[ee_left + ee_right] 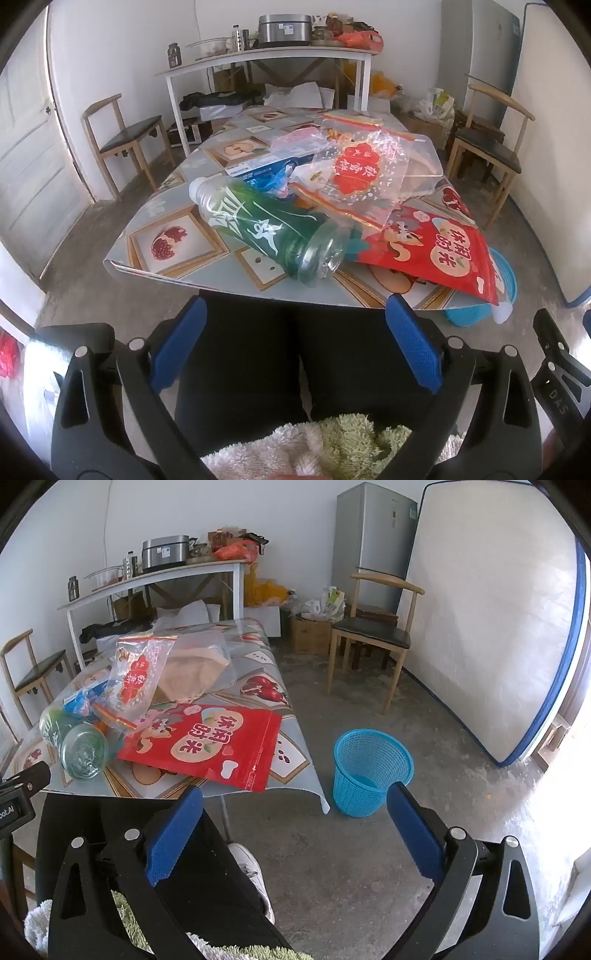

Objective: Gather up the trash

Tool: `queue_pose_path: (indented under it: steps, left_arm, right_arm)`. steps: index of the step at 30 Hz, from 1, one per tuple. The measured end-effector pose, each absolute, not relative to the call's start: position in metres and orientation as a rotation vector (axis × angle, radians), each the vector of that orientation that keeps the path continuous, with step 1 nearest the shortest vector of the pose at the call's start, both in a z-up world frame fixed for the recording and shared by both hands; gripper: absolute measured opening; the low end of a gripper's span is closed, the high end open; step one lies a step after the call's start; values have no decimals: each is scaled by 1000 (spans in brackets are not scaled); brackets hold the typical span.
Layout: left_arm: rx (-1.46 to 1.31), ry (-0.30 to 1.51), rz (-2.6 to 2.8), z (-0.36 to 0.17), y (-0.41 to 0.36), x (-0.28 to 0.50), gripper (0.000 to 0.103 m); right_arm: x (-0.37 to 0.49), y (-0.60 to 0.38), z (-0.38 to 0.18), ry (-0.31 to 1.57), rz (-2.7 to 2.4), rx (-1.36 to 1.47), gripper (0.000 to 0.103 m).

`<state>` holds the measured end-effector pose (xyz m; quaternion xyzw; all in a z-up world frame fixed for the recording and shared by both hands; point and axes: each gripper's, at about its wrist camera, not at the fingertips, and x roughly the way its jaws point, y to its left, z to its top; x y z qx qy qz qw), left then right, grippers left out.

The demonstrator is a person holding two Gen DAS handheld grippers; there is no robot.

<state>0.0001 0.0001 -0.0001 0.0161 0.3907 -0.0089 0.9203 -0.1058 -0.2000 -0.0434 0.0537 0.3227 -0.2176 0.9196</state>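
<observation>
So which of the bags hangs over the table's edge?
The big red bag with the cartoon squirrel. Its corner sticks out past the near edge of the table. The clear bag with red print lies further in, on the pile.

Ahead of the left jaws, we see only a sliver of the blue basket [504,275] behind the red snack bag [439,251] and table edge. Under the clear bags [354,166], the smaller wrappers [273,177] blur together; we cannot tell them apart.
</observation>
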Motion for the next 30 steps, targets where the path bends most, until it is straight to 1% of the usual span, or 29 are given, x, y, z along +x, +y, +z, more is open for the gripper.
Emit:
queue_pose_path:
  steps: [30]
  left_arm:
    - [33, 809, -17, 0, 0, 0, 94]
  right_arm:
    - [-104, -199, -44, 677, -436, 111, 97]
